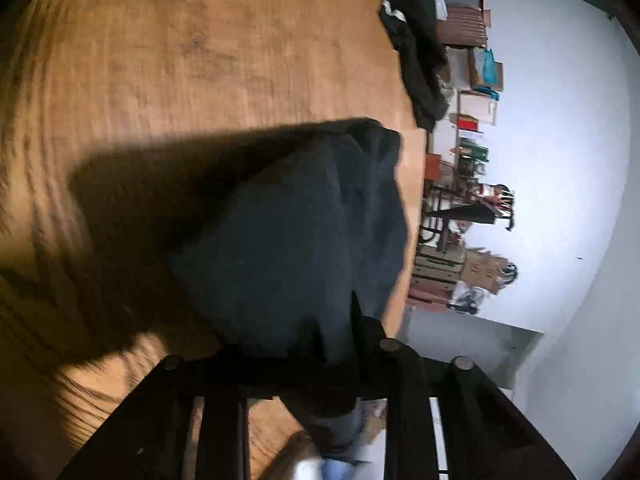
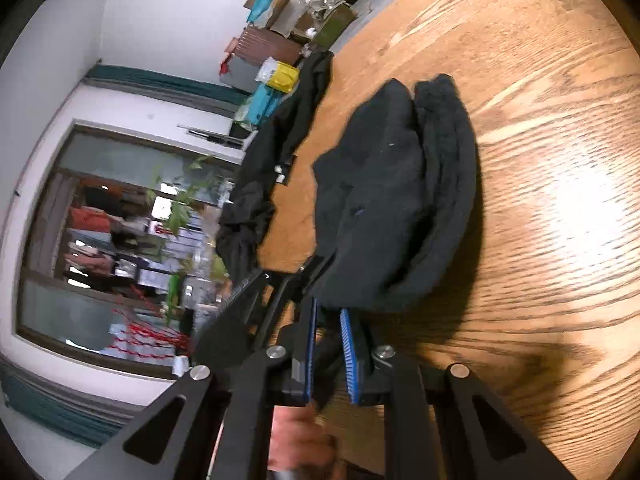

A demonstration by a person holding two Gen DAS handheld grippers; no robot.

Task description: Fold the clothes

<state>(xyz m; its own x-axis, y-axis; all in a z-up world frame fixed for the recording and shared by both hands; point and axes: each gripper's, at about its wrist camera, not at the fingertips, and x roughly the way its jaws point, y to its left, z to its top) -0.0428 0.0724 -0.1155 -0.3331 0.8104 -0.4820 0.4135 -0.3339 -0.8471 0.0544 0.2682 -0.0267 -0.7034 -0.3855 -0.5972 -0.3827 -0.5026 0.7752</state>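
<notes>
We see the right gripper (image 2: pixel 330 322) with its blue-padded fingers (image 2: pixel 347 340) close together, pinching the near edge of a dark folded garment (image 2: pixel 396 200). The garment lies bunched in layers on the wooden table (image 2: pixel 540 120), its gripped edge lifted slightly. A second dark garment (image 2: pixel 276 152) lies crumpled along the table's far edge, apart from the first. A hand (image 2: pixel 296 436) shows below the gripper frame. Beyond the table: a white wall, a large window (image 2: pixel 120 220), stacked boxes (image 2: pixel 280 32).
</notes>
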